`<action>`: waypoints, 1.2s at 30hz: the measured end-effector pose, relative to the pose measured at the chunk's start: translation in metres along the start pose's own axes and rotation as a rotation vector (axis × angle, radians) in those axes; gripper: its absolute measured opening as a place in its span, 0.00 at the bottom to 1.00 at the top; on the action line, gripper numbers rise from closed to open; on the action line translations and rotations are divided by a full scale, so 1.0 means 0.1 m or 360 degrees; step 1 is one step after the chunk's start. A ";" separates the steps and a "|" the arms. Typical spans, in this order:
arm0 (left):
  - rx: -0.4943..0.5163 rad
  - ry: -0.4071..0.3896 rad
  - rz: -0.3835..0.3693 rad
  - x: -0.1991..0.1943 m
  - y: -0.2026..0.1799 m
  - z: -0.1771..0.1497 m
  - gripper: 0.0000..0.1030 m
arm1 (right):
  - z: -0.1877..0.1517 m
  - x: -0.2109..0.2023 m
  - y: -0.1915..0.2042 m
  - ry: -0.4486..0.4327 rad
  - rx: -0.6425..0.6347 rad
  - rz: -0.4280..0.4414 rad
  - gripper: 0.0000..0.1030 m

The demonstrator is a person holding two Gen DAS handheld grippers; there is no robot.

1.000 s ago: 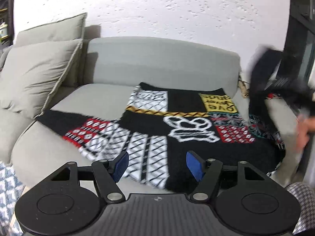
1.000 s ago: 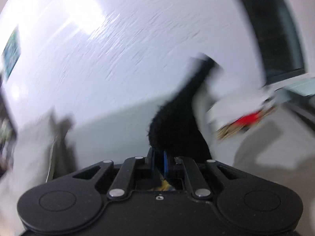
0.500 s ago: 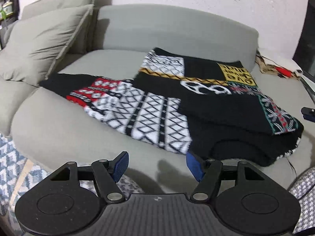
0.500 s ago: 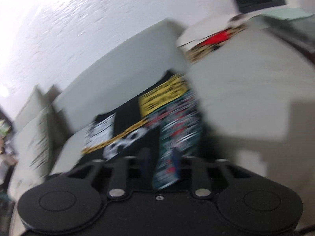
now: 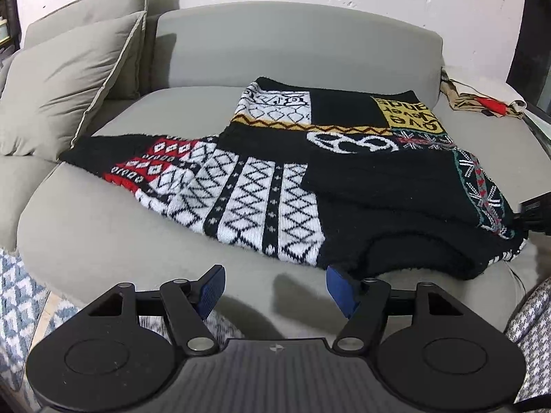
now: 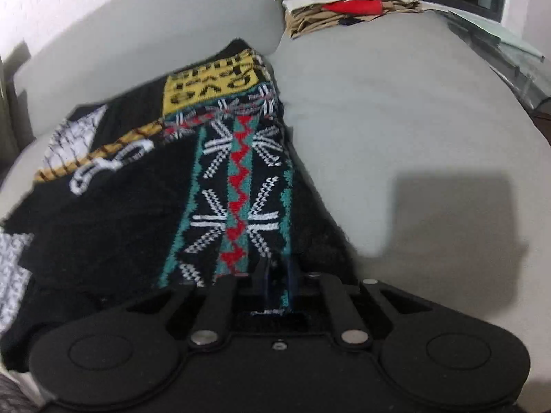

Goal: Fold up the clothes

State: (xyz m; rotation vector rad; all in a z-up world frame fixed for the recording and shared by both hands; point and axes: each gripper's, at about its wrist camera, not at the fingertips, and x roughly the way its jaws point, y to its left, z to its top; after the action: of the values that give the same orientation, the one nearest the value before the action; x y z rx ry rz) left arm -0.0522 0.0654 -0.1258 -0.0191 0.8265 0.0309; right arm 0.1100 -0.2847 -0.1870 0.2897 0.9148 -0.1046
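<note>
A black patterned knit sweater lies spread on a grey sofa, its right sleeve folded over the body. My left gripper is open and empty, just in front of the sweater's near hem. My right gripper is shut on the sweater's right edge, low against the sofa seat. It shows as a dark shape at the right edge of the left wrist view.
Two grey cushions lean at the sofa's left end. A pile of beige and red cloth sits at the back right of the sofa. A blue and white rug lies on the floor at the left.
My right gripper swung the sleeve down from the air and laid it across the sweater's body. My left gripper moved back and lower, nearer the front of the sofa.
</note>
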 end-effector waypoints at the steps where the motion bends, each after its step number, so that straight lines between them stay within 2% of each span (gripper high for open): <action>1: -0.0001 -0.0008 -0.0012 0.03 0.00 0.03 0.62 | 0.00 -0.09 -0.05 -0.0019 0.0047 0.0033 0.10; 5: 0.0008 -0.0072 -0.0081 0.17 -0.06 0.23 0.54 | 0.02 -0.40 -0.22 -0.0179 0.0201 0.0268 0.24; 7: 0.0028 -0.0117 -0.0109 0.25 -0.14 0.34 0.49 | 0.06 -0.44 -0.29 -0.0287 0.0256 0.0376 0.24; 8: 0.0040 -0.0137 -0.0119 0.31 -0.20 0.40 0.47 | 0.09 -0.43 -0.31 -0.0328 0.0262 0.0407 0.21; 9: 0.0055 -0.0152 -0.0131 0.38 -0.27 0.47 0.46 | 0.14 -0.36 -0.32 -0.0334 0.0253 0.0421 0.08; 10: 0.0075 -0.0163 -0.0146 0.47 -0.35 0.55 0.46 | 0.19 -0.28 -0.32 -0.0324 0.0242 0.0430 0.03; 14: 0.0169 -0.0211 -0.0153 0.89 -0.67 0.84 0.41 | 0.44 0.12 -0.24 -0.0299 0.0324 0.0463 0.03; 16: 0.0152 -0.0168 -0.0128 1.18 -0.71 0.95 0.42 | 0.55 0.31 -0.16 -0.0352 0.0304 0.0454 0.04; 18: 0.0093 0.0040 -0.0107 1.56 -0.69 0.96 0.40 | 0.60 0.55 -0.11 -0.0311 0.0237 0.0380 0.05; 19: 0.0130 0.0071 -0.0100 1.65 -0.71 0.91 0.42 | 0.62 0.67 -0.08 -0.0290 0.0204 0.0343 0.05; 20: 0.0169 0.0097 -0.0093 1.73 -0.73 0.87 0.43 | 0.62 0.85 -0.07 -0.0182 0.0173 0.0285 0.00; 21: 0.0205 0.0092 -0.0086 1.71 -0.75 0.87 0.43 | 0.59 0.96 -0.09 -0.0115 0.0185 0.0269 0.00; 23: 0.0240 0.0091 -0.0080 1.63 -0.73 0.87 0.43 | 0.63 0.89 -0.15 -0.0106 0.0290 0.0311 0.00; 24: 0.0224 0.0087 -0.0079 1.55 -0.69 0.86 0.42 | 0.62 0.80 -0.15 -0.0128 0.0290 0.0322 0.02; 26: 0.0150 0.0038 -0.0147 1.32 -0.63 0.76 0.38 | 0.51 0.50 -0.12 -0.0161 0.0275 0.0332 0.07; 28: 0.0074 -0.0011 -0.0218 1.10 -0.57 0.65 0.39 | 0.34 0.21 -0.06 -0.0149 0.0280 0.0386 0.08; 30: 0.0107 -0.0031 -0.0227 1.01 -0.61 0.48 0.40 | 0.13 -0.01 0.07 -0.0123 0.0206 0.0442 0.08; 31: 0.0170 0.0014 -0.0201 1.07 -0.67 0.43 0.42 | 0.04 -0.06 0.17 -0.0099 0.0147 0.0448 0.08; 33: 0.0265 0.0031 -0.0157 1.13 -0.73 0.34 0.48 | -0.08 0.04 0.33 0.0024 0.0018 0.0401 0.09; 34: 0.0226 0.0024 -0.0166 1.06 -0.66 0.37 0.48 | -0.11 0.06 0.37 0.0038 -0.0010 0.0379 0.08; 36: 0.0140 0.0010 -0.0187 0.90 -0.53 0.42 0.47 | -0.06 -0.07 0.37 0.0062 0.0083 0.0364 0.10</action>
State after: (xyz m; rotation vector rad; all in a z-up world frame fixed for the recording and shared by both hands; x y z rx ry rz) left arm 0.0414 0.0153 -0.1638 0.0150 0.8310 -0.1165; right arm 0.1088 -0.2477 -0.1769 0.4441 0.9126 0.0882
